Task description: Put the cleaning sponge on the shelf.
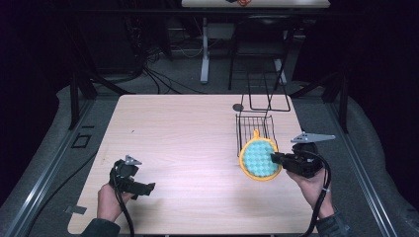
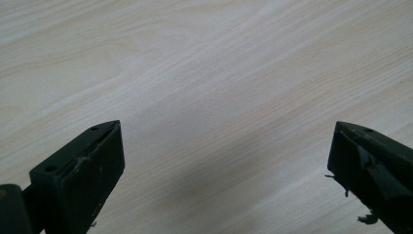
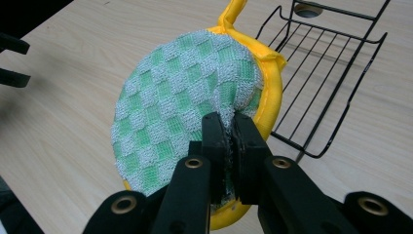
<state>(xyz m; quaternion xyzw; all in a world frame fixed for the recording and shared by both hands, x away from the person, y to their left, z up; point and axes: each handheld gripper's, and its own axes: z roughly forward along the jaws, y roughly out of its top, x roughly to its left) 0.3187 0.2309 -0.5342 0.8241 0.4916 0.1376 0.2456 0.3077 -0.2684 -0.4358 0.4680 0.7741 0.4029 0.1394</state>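
Pinched tight in the right gripper [image 3: 228, 127], the checked pot holder [image 3: 187, 102] hangs beside the wire rack [image 3: 326, 63].

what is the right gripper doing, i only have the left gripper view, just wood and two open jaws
Observer: The right gripper is shut on the edge of a round green-checked pot holder with a yellow rim.
Operator: is it on the table or lifted
Observer: In the high view the pot holder is tilted up beside a black wire rack.
Operator: anything in the rack
Observer: Its wire floor looks bare.
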